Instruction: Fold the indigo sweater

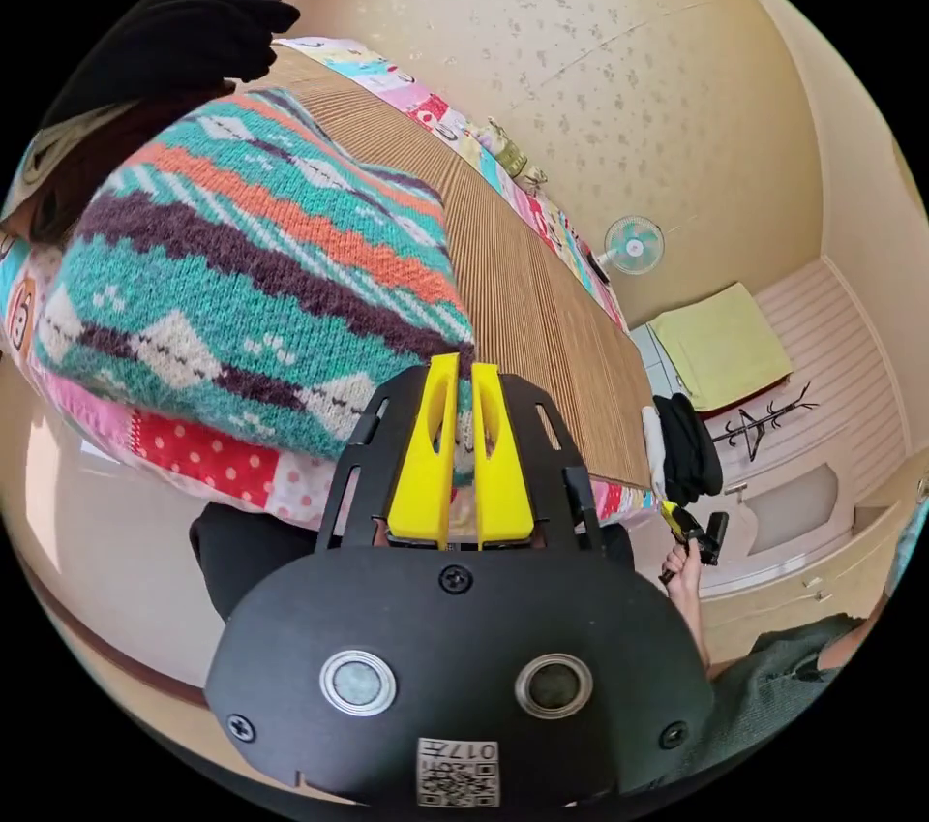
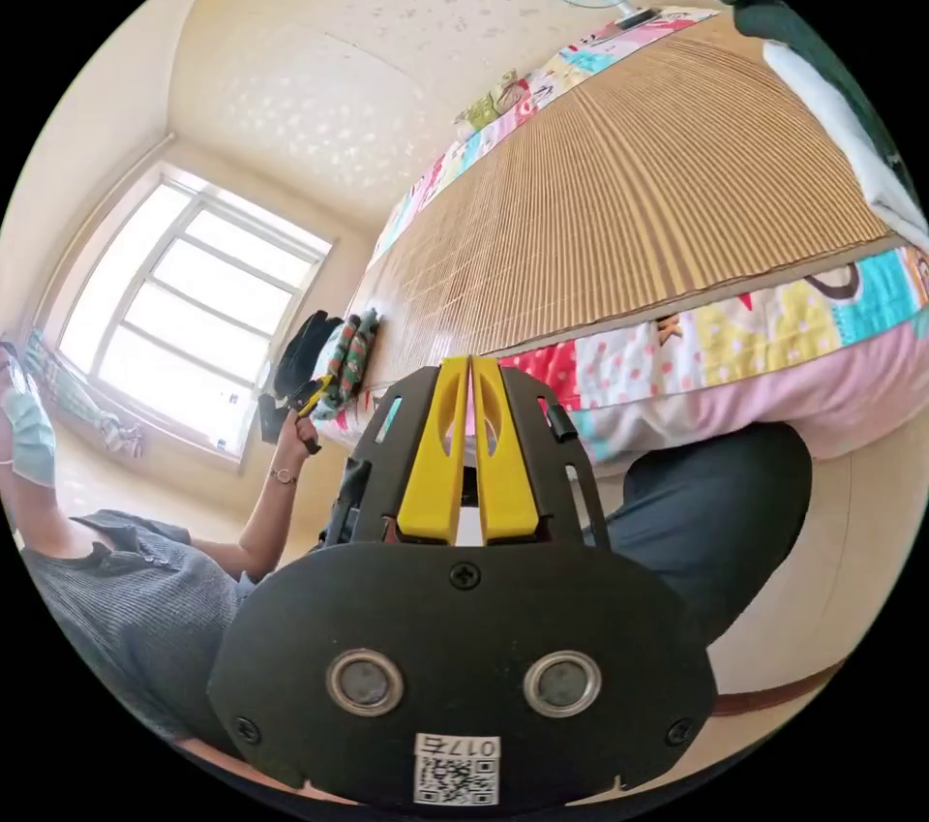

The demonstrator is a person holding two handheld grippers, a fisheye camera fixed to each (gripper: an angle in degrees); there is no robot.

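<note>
My left gripper has its yellow jaws drawn together with only a thin slit between them, and I see nothing pinched. It sits right in front of a folded knit sweater patterned in teal, orange and purple. A dark garment lies behind that sweater, and a dark and white pile rests at the mat's other end. I cannot tell which of these is the indigo sweater. My right gripper is shut and empty, held off the bed's side. A hand holds each gripper: the right gripper and the left gripper.
A bamboo mat covers the bed over a patchwork quilt. The dark and white pile lies at the mat's corner. The person's knee is under the bed edge. A fan, a bright window and a coat rack stand around.
</note>
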